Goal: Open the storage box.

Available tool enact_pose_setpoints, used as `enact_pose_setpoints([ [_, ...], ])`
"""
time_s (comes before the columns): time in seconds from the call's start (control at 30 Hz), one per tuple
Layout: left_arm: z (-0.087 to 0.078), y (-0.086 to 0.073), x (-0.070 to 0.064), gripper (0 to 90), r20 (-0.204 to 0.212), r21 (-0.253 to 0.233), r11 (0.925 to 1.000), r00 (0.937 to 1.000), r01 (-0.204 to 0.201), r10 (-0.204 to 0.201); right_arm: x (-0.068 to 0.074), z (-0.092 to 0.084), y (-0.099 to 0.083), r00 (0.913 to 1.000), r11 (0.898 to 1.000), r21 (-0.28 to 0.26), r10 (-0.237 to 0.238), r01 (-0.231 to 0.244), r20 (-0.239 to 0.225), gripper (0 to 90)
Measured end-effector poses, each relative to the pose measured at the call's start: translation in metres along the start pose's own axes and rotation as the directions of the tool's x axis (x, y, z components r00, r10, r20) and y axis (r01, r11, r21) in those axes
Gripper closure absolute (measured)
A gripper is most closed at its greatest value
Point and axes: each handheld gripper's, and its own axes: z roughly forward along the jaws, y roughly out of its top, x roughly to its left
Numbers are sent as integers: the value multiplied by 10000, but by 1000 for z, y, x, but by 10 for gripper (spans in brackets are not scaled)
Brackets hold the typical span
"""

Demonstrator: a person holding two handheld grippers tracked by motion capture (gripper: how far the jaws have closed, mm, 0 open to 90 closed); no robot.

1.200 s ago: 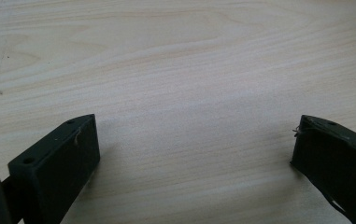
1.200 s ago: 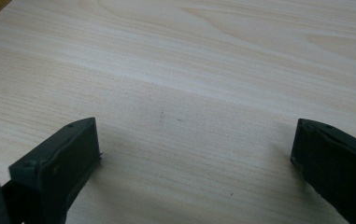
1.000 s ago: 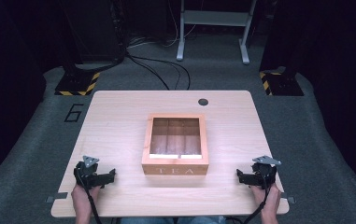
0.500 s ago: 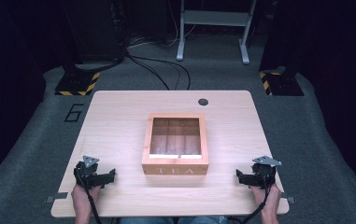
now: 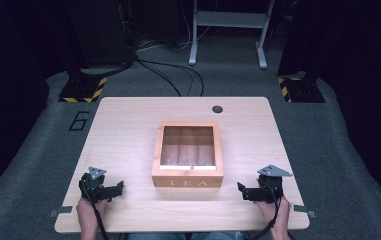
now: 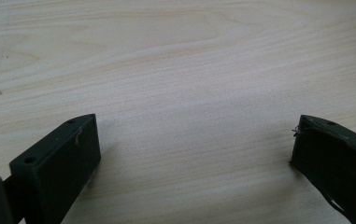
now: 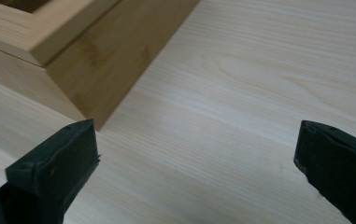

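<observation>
— Claws?
— My left claw (image 5: 119, 186) and right claw (image 5: 240, 188) rest near the table (image 5: 128, 125) edge, both spread wide, empty.
— Box?
— Box (image 5: 188, 181) sits between and beyond them, mid-table. Rigid wood, likely glazed lid: I'd grip the side walls.

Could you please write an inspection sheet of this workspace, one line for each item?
Surface: light wooden table, bare wood around the box.
Job's things: wooden tea box, lid shut, centred, untouched.
Clutter: nothing seen; one dark round hole in the tabletop.
Grippers: left gripper and right gripper open, at the near edge, holding nothing.
Cables: black cables on the floor.
Surroundings: grey carpet, metal stand, striped bases.
</observation>
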Motion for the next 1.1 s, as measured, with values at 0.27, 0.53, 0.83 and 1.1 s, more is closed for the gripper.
enact_pose_setpoints([
  [0.27, 0, 0, 0, 9, 0, -3, 10000, 10000, 0, 0, 23, 7, 14, 9965, 9985, -102, -535, 529, -648, 0],
  [0.53, 0, 0, 0, 9, 0, 0, 10000, 10000, 3, -3, 44, 20, 23, 9893, 9950, -144, -999, 989, -1062, 0],
  [0.83, 0, 0, 0, 9, 1, -2, 10000, 10000, 4, -4, 57, 30, 31, 9828, 9902, -162, -1398, 1389, -1204, 68],
  [1.1, 0, 0, 0, 9, 0, -1, 10000, 10000, 1, -1, 63, 35, 33, 9776, 9871, -126, -1596, 1594, -1372, 225],
])
